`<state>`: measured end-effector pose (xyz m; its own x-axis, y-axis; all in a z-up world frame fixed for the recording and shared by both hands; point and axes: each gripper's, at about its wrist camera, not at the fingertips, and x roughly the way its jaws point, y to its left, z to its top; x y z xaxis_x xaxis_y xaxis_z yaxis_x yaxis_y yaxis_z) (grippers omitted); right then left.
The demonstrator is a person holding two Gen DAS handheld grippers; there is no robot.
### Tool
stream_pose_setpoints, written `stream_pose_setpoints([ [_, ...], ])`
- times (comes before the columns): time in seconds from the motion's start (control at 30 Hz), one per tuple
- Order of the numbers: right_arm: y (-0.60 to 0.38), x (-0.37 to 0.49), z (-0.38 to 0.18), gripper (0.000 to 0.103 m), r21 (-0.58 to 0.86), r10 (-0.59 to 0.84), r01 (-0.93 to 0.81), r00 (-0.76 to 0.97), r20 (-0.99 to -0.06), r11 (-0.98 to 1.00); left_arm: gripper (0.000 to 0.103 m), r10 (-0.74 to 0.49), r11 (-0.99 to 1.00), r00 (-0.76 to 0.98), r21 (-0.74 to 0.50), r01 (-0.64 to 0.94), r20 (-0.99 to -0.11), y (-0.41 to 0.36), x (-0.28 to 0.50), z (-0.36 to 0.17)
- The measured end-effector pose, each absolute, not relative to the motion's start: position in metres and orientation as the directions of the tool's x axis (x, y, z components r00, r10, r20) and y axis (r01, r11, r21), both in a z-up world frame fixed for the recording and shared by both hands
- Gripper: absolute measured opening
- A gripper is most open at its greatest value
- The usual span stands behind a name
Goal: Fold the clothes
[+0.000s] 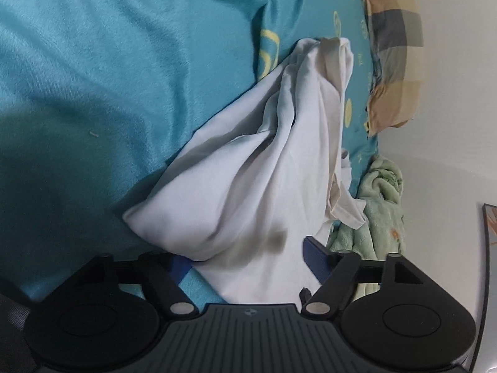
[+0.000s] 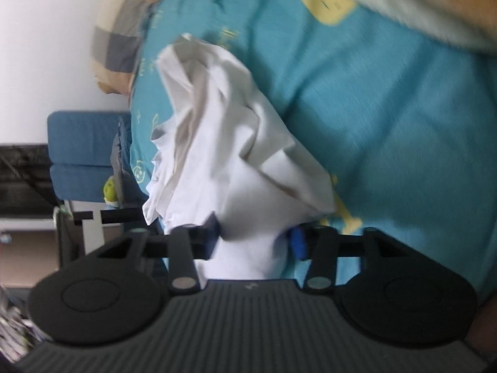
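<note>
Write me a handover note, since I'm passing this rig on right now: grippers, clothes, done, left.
Left hand-held gripper: jaws set wide, white garment between them; grip unclear.
Right hand-held gripper: closed on the same garment.
Garment: bunched and wrinkled, lifted over the teal bedsheet; plaid pillow and green blanket at the bed's edge.
Done: picked up.
Left: spread flat, fold.

left tool: jaws wide, cloth between; right tool: jaws closed on white cloth
</note>
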<state>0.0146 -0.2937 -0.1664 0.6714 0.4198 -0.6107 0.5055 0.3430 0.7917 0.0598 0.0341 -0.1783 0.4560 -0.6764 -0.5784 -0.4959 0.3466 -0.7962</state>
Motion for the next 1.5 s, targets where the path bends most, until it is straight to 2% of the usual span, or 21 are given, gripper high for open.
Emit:
stream_pose_setpoints([
  [0.1,-0.293,0.017,-0.159,0.021,0.792,0.379,0.46,0.704,-0.6,0.401,0.046,-0.676,0.339,0.485,-0.819,-0.464,-0.555,0.035,0.063,-0.174],
  [0.17,-0.295,0.022,-0.157,0.018,0.799,0.366,0.427,0.727,-0.581,0.422,0.042,-0.678,0.333,0.503,-0.834,-0.441,-0.536,0.036,0.066,-0.172],
  [0.33,-0.297,0.028,-0.148,0.016,0.809,0.346,0.354,0.77,-0.537,0.469,0.022,-0.664,0.356,0.529,-0.845,-0.398,-0.529,0.035,0.069,-0.165],
  [0.43,-0.293,0.032,-0.139,0.016,0.823,0.364,0.302,0.785,-0.501,0.481,0.016,-0.648,0.382,0.553,-0.852,-0.358,-0.523,0.035,0.068,-0.155],
  [0.77,-0.285,-0.004,-0.072,0.015,0.838,0.376,0.184,0.829,-0.413,0.514,0.013,-0.632,0.391,0.649,-0.897,-0.205,-0.423,0.038,0.031,-0.079],
  [1.03,-0.286,-0.077,-0.051,0.015,0.853,0.382,0.218,0.822,-0.422,0.475,0.014,-0.637,0.424,0.635,-0.887,-0.184,-0.436,0.056,-0.043,-0.037],
  [1.2,-0.287,-0.111,-0.062,0.015,0.866,0.385,0.277,0.809,-0.444,0.416,0.014,-0.637,0.392,0.625,-0.888,-0.241,-0.451,0.064,-0.074,-0.043],
  [1.5,-0.299,-0.05,-0.055,0.015,0.865,0.362,0.296,0.817,-0.45,0.406,0.016,-0.601,0.384,0.658,-0.886,-0.259,-0.453,0.053,-0.024,-0.029],
])
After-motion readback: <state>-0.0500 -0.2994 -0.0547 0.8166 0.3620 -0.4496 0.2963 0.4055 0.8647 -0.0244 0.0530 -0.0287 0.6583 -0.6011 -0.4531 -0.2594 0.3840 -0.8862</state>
